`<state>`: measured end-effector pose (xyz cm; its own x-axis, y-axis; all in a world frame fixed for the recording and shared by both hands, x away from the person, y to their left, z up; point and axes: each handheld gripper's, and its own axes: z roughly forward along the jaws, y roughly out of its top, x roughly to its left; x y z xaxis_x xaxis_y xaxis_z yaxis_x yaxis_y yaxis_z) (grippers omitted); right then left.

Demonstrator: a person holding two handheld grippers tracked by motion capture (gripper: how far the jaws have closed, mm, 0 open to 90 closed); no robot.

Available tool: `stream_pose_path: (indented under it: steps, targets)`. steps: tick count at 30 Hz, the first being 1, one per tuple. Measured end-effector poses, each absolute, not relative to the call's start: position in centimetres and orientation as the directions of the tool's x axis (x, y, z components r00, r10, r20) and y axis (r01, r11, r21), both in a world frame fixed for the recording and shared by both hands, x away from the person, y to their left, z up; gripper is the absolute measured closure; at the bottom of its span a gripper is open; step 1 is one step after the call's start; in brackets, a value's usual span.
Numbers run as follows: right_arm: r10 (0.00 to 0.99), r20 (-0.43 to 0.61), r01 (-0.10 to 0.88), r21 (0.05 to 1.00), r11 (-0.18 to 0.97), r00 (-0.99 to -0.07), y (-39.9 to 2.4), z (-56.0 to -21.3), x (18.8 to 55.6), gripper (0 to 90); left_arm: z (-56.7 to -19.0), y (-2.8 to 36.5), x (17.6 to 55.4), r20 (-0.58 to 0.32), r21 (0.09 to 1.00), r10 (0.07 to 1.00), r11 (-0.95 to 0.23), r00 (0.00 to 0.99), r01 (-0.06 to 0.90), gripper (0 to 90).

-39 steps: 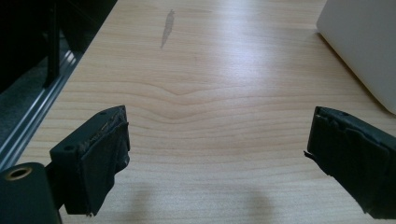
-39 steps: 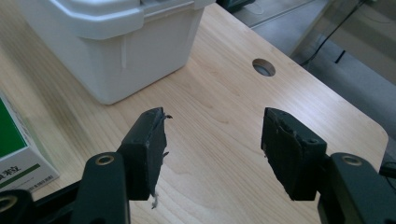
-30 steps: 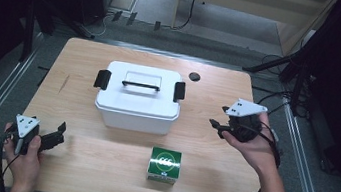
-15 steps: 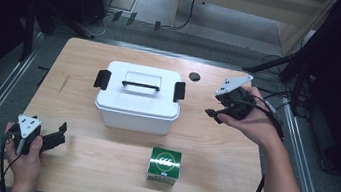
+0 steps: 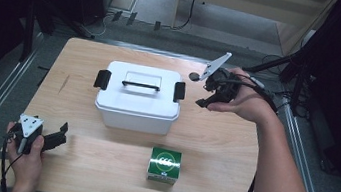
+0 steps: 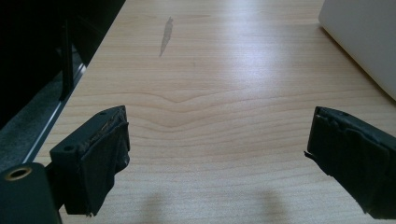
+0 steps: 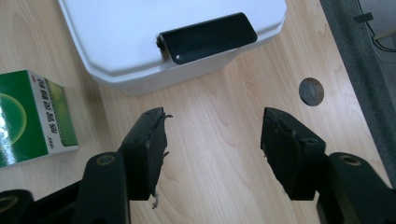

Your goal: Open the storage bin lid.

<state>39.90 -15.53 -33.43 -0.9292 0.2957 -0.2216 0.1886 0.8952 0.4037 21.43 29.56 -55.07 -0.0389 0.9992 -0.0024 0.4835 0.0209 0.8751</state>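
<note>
Approaching the right-hand latch [image 7: 208, 37] of the white storage box [image 5: 137, 102] is judged to be the step in hand. The right gripper [image 5: 209, 92] is held raised just beside the box's right end, tilted over toward it, jaws parted with nothing between them; through the right gripper view only bare table [image 7: 219, 154] is seen in the gap. The jaws have just been narrowed slightly, with nothing caught.

The box is seated mid-table, lid on, black top handle [image 5: 140, 86] lying flat, black latches at both ends seemingly down. A green carton [image 5: 165, 165] is set in front of it, apart. A small dark disc [image 7: 311, 91] is seen on the table behind the gripper.

The left gripper [image 5: 54, 136] is parked at the near left corner, jaws spread wide and empty.

Next move, as judged: the jaws are to be brought down and in around the latch tab, kept aligned with its long edge, then closed so it can be levered up.
</note>
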Motion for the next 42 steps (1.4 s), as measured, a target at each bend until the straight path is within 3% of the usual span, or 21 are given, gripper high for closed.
stream_pose_path:
  steps: [10,19,42]
  targets:
    - [0.235,-0.241,0.130,0.384,0.914,-0.942,-12.6,-33.1,40.1,55.0,-55.1,29.6,21.5,-0.006,0.872,0.999,0.023,-0.037,0.489,6.4]
    - [0.179,-0.244,0.069,0.399,0.915,-0.953,-10.8,-32.6,40.2,59.7,-55.1,29.5,21.5,-0.005,0.871,0.999,0.021,-0.034,0.491,6.4]
    - [0.092,-0.233,0.002,0.360,0.933,-0.968,-5.7,-33.2,40.4,61.4,-55.1,29.6,21.5,-0.007,0.872,0.999,0.022,-0.031,0.489,6.3]
